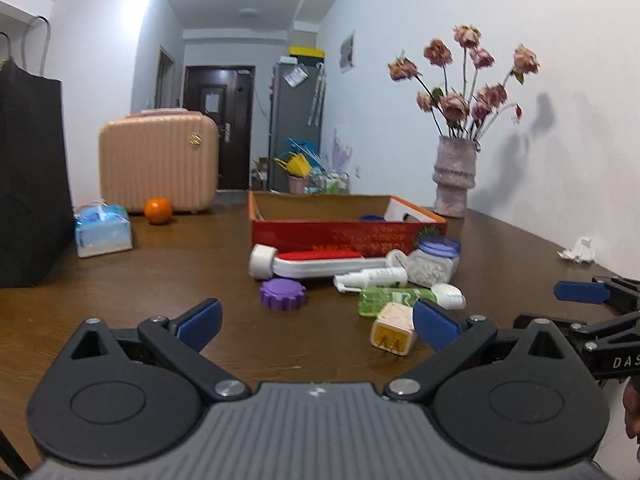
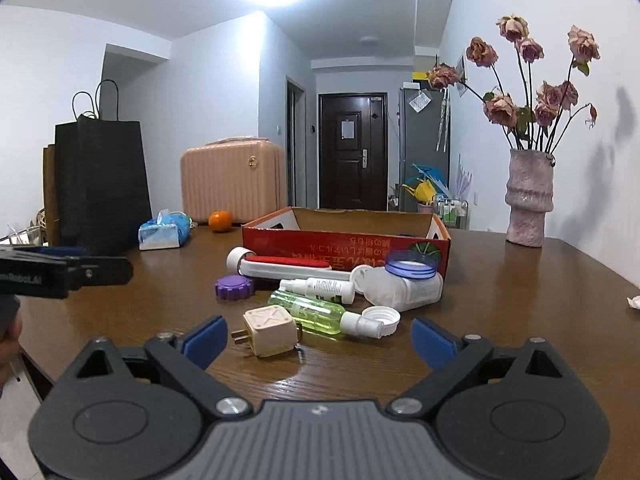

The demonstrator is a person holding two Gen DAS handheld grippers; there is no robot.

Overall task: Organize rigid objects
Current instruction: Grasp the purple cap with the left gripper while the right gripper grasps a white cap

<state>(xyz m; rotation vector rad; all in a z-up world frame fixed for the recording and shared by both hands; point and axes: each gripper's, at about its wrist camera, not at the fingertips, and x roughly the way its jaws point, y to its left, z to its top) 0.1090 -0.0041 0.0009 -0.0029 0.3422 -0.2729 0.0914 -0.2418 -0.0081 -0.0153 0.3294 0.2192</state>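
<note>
Both grippers hovering low over the worktop (image 2: 520,300), left gripper (image 1: 316,322) and right gripper (image 2: 318,338) each with fingers spread wide, gripping nothing. Just in front of the red cardboard box (image 2: 344,240): lint roller (image 2: 288,266) lying sideways, cap end left; green spray bottle (image 2: 320,312) flat, nozzle pointing right; plug adapter (image 2: 270,330) with prongs left. Box contents mostly hidden behind its wall.
</note>
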